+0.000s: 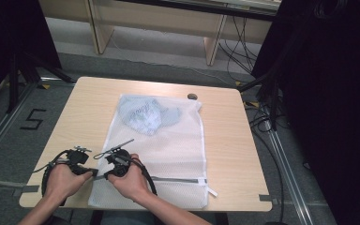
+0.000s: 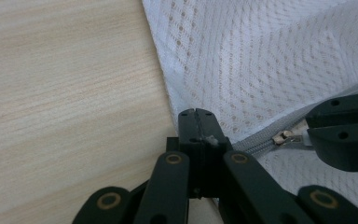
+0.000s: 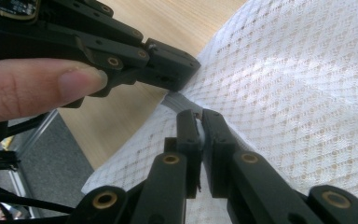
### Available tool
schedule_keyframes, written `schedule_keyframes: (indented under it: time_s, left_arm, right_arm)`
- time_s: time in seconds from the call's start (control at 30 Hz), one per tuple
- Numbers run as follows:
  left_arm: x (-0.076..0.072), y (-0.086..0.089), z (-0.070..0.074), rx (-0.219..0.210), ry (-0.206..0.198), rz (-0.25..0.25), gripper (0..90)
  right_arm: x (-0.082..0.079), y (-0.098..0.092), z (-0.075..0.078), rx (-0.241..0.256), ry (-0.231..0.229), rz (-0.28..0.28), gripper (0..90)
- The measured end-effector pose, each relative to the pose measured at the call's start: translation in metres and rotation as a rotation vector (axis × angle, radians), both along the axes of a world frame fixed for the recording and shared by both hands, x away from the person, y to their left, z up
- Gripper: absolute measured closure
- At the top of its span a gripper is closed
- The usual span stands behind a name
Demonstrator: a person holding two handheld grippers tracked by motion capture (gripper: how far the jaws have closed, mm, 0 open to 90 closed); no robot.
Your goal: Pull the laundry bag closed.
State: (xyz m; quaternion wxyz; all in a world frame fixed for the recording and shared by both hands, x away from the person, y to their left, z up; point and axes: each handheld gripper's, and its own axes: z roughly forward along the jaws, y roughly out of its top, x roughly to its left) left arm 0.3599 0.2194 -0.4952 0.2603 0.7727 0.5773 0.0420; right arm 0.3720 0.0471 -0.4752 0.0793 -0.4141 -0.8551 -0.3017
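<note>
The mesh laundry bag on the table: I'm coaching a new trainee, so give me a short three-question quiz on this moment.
1. True or false: the left tool is shut on the edge of the mesh bag at the end of the zip.
2. What is the right tool shut on? A) the bag's far corner B) the zip pull C) a cable
3. Fill in: the blue-and-white cloth inside the bag lies at the ___ end, seen from the person.

Key: 1 true. 2 B; the metal zip pull sits at its tips in the left gripper view. 3 far.
</note>
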Motion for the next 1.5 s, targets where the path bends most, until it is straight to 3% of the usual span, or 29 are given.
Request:
schedule_keyframes:
  time_s: [0.27, 0.47, 0.5, 0.57, 0.6, 0.7, 0.73, 0.9, 1.17, 1.37, 1.43, 1.5]
  left_arm:
    - [0.0, 0.0, 0.0, 0.0, -0.001, 0.0, 89.9]
    - [0.0, -0.001, -0.001, -0.005, -0.008, 0.013, 89.9]
    - [0.0, 0.0, 0.0, 0.002, -0.001, -0.003, 89.9]
    - [0.0, -0.002, -0.001, -0.005, -0.008, 0.02, 89.9]
    - [0.0, 0.0, 0.0, 0.001, 0.0, -0.004, 89.9]
    - [0.0, -0.002, -0.001, -0.005, -0.009, 0.015, 89.9]
    - [0.0, 0.0, 0.0, 0.002, -0.004, -0.006, 89.9]
    - [0.0, -0.001, 0.0, 0.003, -0.006, -0.009, 89.9]
    - [0.0, -0.001, 0.0, 0.006, -0.01, -0.004, 89.9]
    - [0.0, -0.001, 0.0, 0.003, -0.005, -0.005, 89.9]
    - [0.0, -0.001, 0.0, 0.001, -0.004, -0.004, 89.9]
    - [0.0, -0.001, 0.0, 0.001, -0.004, -0.003, 89.9]
  right_arm:
    - [-0.002, -0.003, -0.003, 0.027, -0.016, 0.014, 87.1]
    - [-0.002, -0.006, -0.002, 0.019, -0.03, 0.019, 87.0]
    - [-0.003, -0.007, -0.002, 0.023, -0.024, 0.02, 87.0]
    - [-0.003, -0.008, -0.001, 0.018, -0.011, 0.01, 87.0]
    - [-0.003, -0.008, -0.002, 0.021, -0.022, 0.017, 87.0]
    - [-0.003, -0.009, -0.002, 0.021, -0.015, 0.01, 87.1]
    - [-0.003, -0.009, -0.002, 0.02, -0.022, 0.014, 87.0]
    - [-0.004, -0.009, -0.003, 0.036, -0.029, 0.015, 87.0]
    - [-0.003, -0.013, 0.002, 0.023, -0.039, 0.03, 87.0]
    - [-0.004, -0.014, 0.003, 0.024, -0.014, 0.018, 87.1]
    - [-0.002, -0.016, 0.002, 0.022, -0.047, 0.037, 87.1]
    - [-0.002, -0.017, 0.003, 0.023, -0.049, 0.04, 87.1]
